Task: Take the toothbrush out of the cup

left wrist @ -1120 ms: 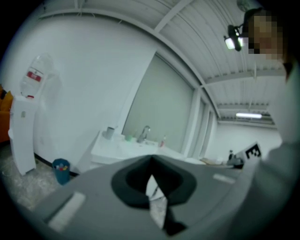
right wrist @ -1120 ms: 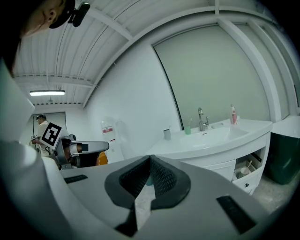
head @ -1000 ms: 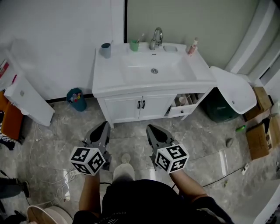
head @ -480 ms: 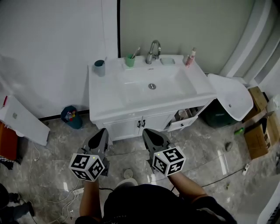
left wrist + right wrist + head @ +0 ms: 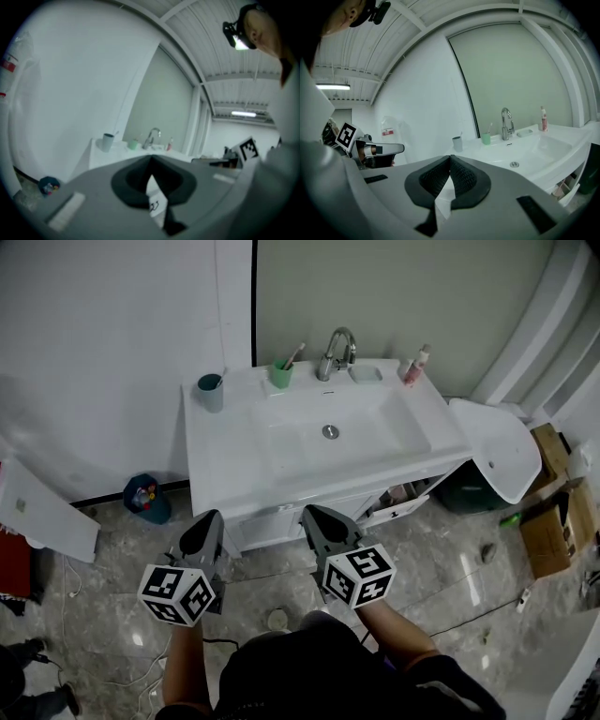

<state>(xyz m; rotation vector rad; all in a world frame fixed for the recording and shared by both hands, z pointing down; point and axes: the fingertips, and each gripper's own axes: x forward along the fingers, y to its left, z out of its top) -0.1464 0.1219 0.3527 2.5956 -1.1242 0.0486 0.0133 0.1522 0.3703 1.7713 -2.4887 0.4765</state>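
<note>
A green cup [image 5: 280, 377] with a toothbrush [image 5: 295, 354] leaning out of it stands at the back of the white vanity [image 5: 225, 456], just left of the faucet [image 5: 336, 351]. A blue-grey cup [image 5: 211, 393] stands at the back left corner. My left gripper [image 5: 207, 519] and right gripper [image 5: 313, 514] hang over the floor in front of the vanity, both shut and empty, far from the cups. In the right gripper view the green cup [image 5: 486, 138] and toothbrush [image 5: 490, 127] show beyond the closed right gripper [image 5: 450, 157]. The left gripper [image 5: 151, 158] points toward the green cup [image 5: 133, 145].
A soap dish [image 5: 364, 374] and a pink bottle [image 5: 415, 364] sit right of the faucet. A vanity drawer [image 5: 403, 499] stands open at lower right. A white basin-like piece [image 5: 502, 451], cardboard boxes [image 5: 548, 521], a blue bin [image 5: 147, 499] and a white panel [image 5: 42, 521] lie around on the floor.
The view has drawn closer to the vanity, which now sits lower in the head view. Both grippers have moved forward with it and stay shut.
</note>
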